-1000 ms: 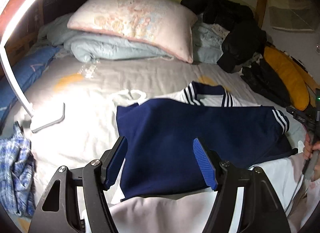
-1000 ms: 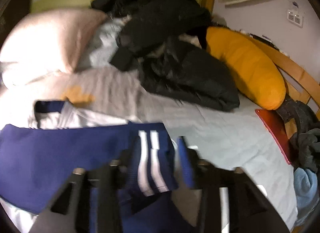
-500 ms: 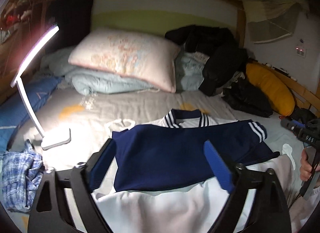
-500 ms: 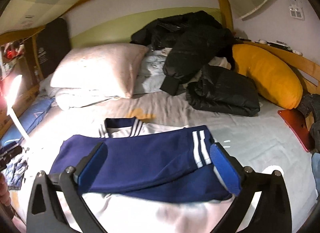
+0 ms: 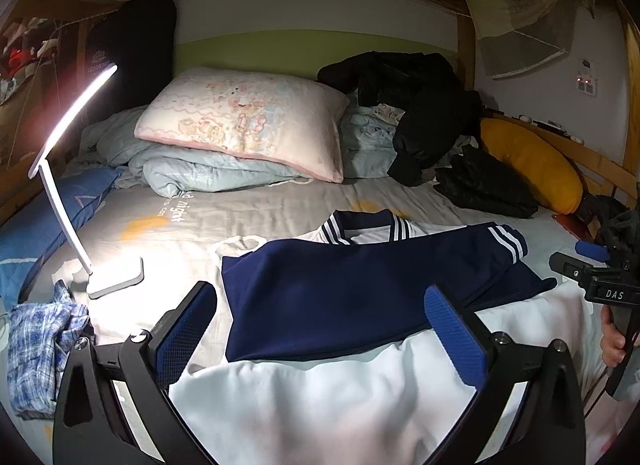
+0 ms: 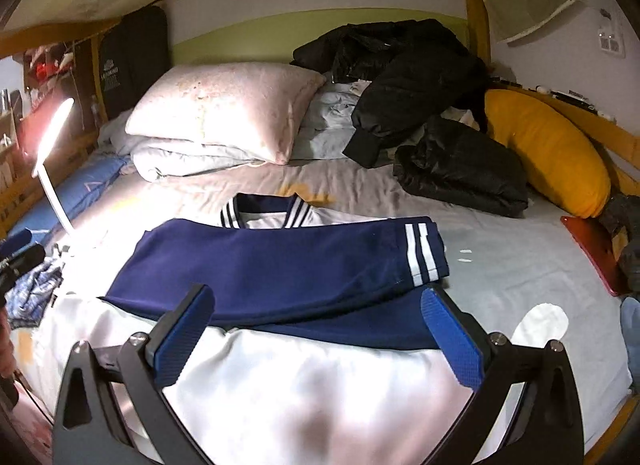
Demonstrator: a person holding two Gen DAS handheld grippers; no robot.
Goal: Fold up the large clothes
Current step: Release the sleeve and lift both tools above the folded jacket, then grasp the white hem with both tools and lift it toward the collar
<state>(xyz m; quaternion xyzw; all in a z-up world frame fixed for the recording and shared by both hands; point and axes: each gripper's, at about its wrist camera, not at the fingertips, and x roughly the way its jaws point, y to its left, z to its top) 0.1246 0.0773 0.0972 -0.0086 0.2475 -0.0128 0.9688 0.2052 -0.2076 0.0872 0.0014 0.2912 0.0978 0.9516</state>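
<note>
A white jacket with navy sleeves (image 5: 352, 289) lies flat on the bed, collar toward the pillow. Both navy sleeves are folded across its chest; a striped cuff (image 6: 420, 255) lies at the right. The white body (image 6: 304, 393) reaches toward me. My left gripper (image 5: 320, 329) is open and empty, held above the jacket's near part. My right gripper (image 6: 316, 329) is open and empty, above the same part. The right gripper also shows at the right edge of the left wrist view (image 5: 608, 289).
A lit white desk lamp (image 5: 72, 193) stands on the bed at the left, beside a blue plaid cloth (image 5: 40, 341). A pillow (image 5: 244, 125) on folded quilts, black coats (image 6: 420, 105) and an orange cushion (image 6: 552, 149) lie at the back and right. A red object (image 6: 592, 253) lies by the right rail.
Both grippers have pulled back and up from the jacket and opened wider. The right gripper has let go of the striped cuff, which now lies across the chest.
</note>
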